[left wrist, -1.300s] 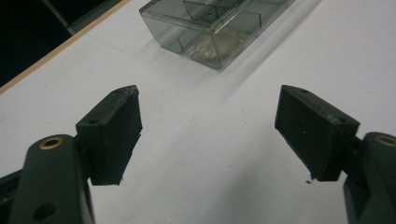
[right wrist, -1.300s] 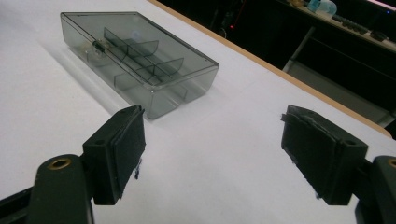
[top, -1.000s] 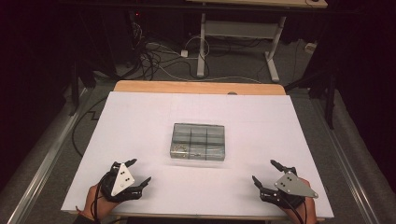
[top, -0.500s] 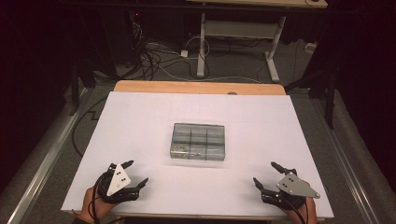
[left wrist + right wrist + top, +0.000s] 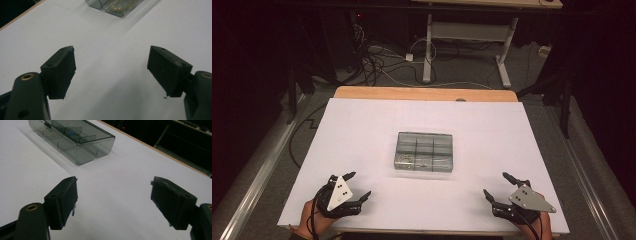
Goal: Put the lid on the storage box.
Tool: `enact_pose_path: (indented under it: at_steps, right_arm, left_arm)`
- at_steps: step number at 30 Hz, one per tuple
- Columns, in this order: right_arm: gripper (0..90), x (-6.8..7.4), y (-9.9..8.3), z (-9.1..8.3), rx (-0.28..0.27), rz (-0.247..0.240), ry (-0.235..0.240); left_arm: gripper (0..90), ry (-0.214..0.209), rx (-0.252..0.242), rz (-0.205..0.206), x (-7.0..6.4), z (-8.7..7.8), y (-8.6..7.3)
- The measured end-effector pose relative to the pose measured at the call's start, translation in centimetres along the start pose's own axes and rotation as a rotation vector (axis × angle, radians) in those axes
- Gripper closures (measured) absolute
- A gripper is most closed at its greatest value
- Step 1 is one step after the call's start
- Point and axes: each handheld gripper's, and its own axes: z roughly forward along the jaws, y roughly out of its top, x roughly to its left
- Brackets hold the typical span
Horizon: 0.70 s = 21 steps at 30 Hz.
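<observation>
Both jaws gape, holding nothing; left gripper (image 5: pixel 358 186) lower left, right gripper (image 5: pixel 495 187) lower right; best approach the compartment box (image 5: pixel 424 152) (mid-frame, lid seemingly closed) squarely, bracing one side.

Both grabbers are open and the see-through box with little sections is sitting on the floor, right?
Not the floor. The high view shows the clear box in the middle of the white table. The rest is right: the left gripper and the right gripper both have their jaws spread apart, holding nothing.
</observation>
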Motion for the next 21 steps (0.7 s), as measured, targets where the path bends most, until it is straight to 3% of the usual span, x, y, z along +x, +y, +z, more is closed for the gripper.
enact_pose_path:
  at_steps: [21]
  right_arm:
    - [21.6, 0.16, 0.01, 0.08, 0.001, 0.005, -0.001]
  left_arm:
    - [21.8, -0.007, -0.001, -0.014, 0.37, 0.21, 0.07]
